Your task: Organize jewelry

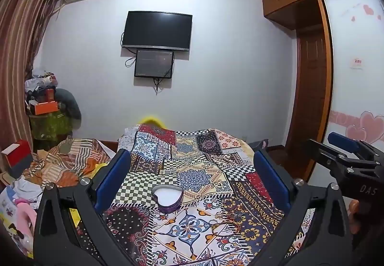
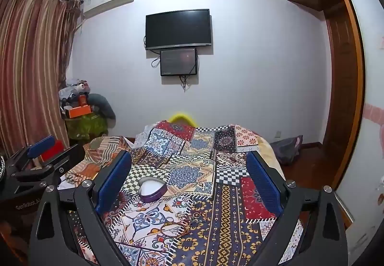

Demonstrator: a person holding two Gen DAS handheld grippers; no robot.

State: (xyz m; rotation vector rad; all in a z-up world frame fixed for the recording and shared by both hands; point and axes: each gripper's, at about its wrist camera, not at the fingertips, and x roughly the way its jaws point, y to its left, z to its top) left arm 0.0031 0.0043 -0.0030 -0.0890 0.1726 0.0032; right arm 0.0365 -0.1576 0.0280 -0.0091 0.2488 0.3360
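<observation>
A purple heart-shaped box point(image 1: 167, 197) with a white inside stands open on the patterned cloth point(image 1: 192, 165); it also shows in the right wrist view point(image 2: 152, 190). Small rings point(image 2: 192, 214) and a thin bangle point(image 2: 174, 228) lie on the cloth in front of it; the bangle and rings show faintly in the left wrist view point(image 1: 223, 227). My left gripper point(image 1: 192, 174) is open and empty, above the cloth with the box between its fingers. My right gripper point(image 2: 189, 174) is open and empty, with the jewelry below and between its fingers.
The cloth covers a bed. Crumpled striped bedding point(image 1: 67, 160) and a red box point(image 1: 16, 153) lie to the left. A TV point(image 1: 157, 30) hangs on the far wall. A wooden wardrobe and door point(image 1: 312, 97) stand on the right.
</observation>
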